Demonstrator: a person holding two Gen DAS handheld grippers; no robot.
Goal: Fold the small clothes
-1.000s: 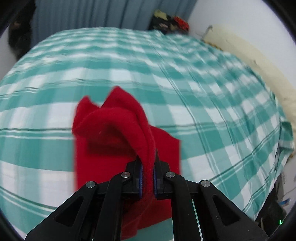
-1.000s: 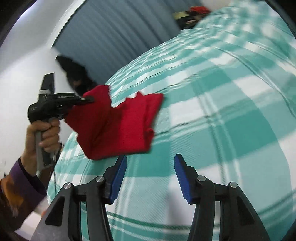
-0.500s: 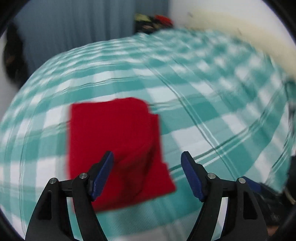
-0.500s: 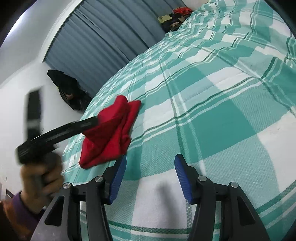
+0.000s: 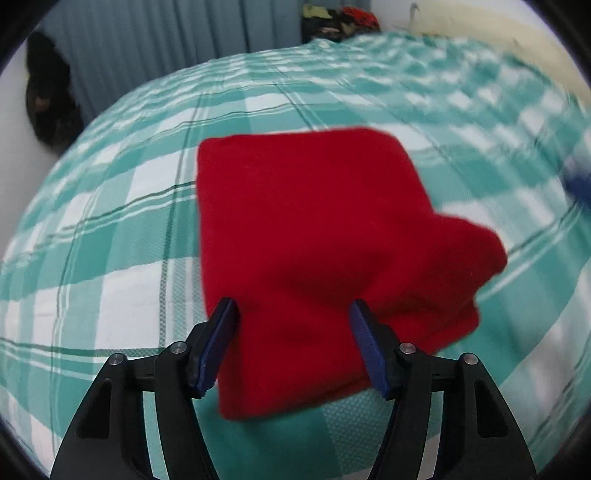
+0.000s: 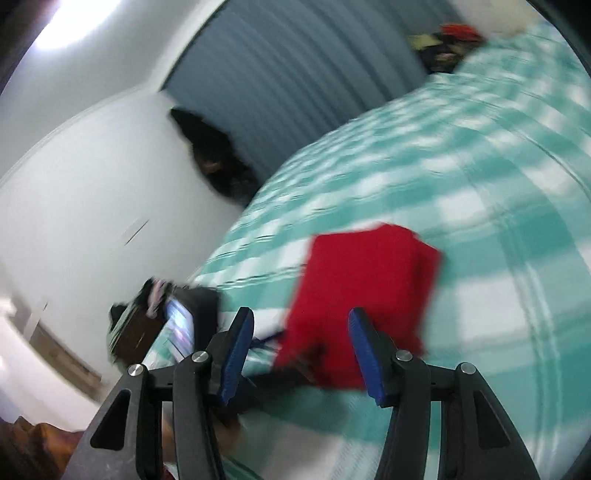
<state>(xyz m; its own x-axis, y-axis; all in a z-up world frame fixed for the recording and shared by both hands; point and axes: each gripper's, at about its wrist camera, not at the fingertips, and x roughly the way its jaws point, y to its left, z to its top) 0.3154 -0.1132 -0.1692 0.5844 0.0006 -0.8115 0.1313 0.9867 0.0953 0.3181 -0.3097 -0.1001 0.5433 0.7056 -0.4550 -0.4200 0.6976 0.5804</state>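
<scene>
The red cloth (image 5: pixel 317 258) lies folded on the bedsheet (image 5: pixel 110 258), a teal and white check that covers the whole bed. In the left wrist view the cloth forms a rough rectangle with one straight edge on its left side and a thicker, bunched corner at its right. The surface of the cloth is flat in the upper part and shows soft ridges toward the near edge.

Left gripper (image 5: pixel 293 345): the fingers stand wide apart, with blue pads facing inward. Nothing is clamped between them. The near edge of the cloth sits in the gap between the fingers; contact with the pads cannot be confirmed from this angle.

Right gripper (image 6: pixel 301 354): the fingers likewise stand wide apart and grasp nothing. In the right wrist view the cloth (image 6: pixel 365 295) appears beyond the fingertips, resting on the bedsheet (image 6: pixel 480 166). This view is strongly blurred, so edges and folds are not readable here. A dark shape below the cloth, between the fingers, is probably the left gripper, though the blur prevents a firm reading.

Surroundings: a grey-blue curtain (image 5: pixel 166 55) hangs behind the far side of the bed. A dark bundle (image 5: pixel 48 99) sits at the left near the white wall. A pile of mixed clothes (image 5: pixel 340 22), with red on top, rests at the far end of the bed.
</scene>
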